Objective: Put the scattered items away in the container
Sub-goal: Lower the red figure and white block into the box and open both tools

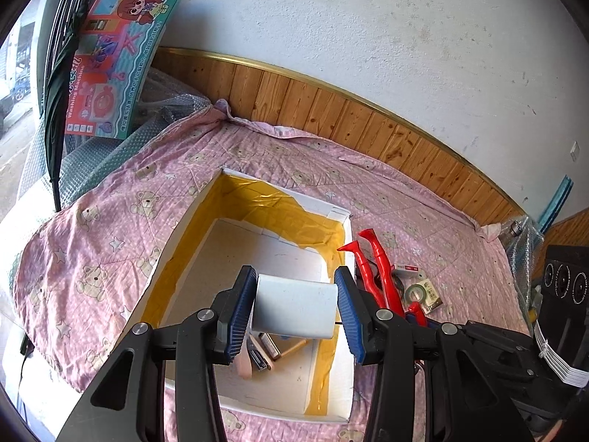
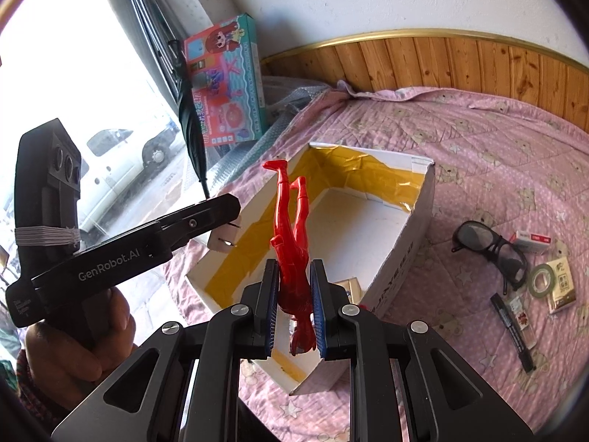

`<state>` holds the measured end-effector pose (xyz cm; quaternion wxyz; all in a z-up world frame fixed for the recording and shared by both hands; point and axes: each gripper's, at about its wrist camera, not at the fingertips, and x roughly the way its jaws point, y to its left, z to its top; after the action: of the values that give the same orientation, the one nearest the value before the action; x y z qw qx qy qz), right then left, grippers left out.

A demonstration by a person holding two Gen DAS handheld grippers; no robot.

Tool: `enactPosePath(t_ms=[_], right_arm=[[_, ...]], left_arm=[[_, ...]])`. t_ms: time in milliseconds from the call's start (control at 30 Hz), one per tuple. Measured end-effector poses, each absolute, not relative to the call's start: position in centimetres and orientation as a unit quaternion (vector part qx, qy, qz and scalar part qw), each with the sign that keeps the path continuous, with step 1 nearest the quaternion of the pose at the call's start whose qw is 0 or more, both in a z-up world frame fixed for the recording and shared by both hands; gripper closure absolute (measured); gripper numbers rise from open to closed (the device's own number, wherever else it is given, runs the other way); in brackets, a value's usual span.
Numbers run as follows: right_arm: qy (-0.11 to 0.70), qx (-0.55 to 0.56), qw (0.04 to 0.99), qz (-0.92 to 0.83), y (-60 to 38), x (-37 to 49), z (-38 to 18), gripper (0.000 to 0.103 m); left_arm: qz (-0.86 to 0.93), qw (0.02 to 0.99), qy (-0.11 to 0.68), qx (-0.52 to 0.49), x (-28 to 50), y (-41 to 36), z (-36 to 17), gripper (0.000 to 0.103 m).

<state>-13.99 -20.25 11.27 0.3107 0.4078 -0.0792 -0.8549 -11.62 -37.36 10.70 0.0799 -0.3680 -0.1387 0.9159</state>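
Your left gripper pinches a white roll between its blue pads, held above the open cardboard box lined with yellow tape. Your right gripper clamps a red action figure head-down over the box's near corner. Glasses, a marker and green tape lie on the pink quilt beside the box.

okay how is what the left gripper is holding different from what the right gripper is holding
The left gripper holds a plain white block, while the right gripper holds a red toy figure. The white block is squat and lies crosswise between the pads; the red toy figure is long and thin, upside down with its legs pointing away. Both are clamped above the white box.
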Motion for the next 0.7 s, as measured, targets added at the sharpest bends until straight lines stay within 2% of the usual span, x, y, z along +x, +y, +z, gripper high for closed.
enactPosePath(t_ms=[700], right_arm=[[-0.127,0.475,0.292,-0.821,-22.5,-24.9,5.9,0.086]], left_arm=[[0.887,0.029,-0.101,-0.449,-20.2,-38.5,6.1,0.058]])
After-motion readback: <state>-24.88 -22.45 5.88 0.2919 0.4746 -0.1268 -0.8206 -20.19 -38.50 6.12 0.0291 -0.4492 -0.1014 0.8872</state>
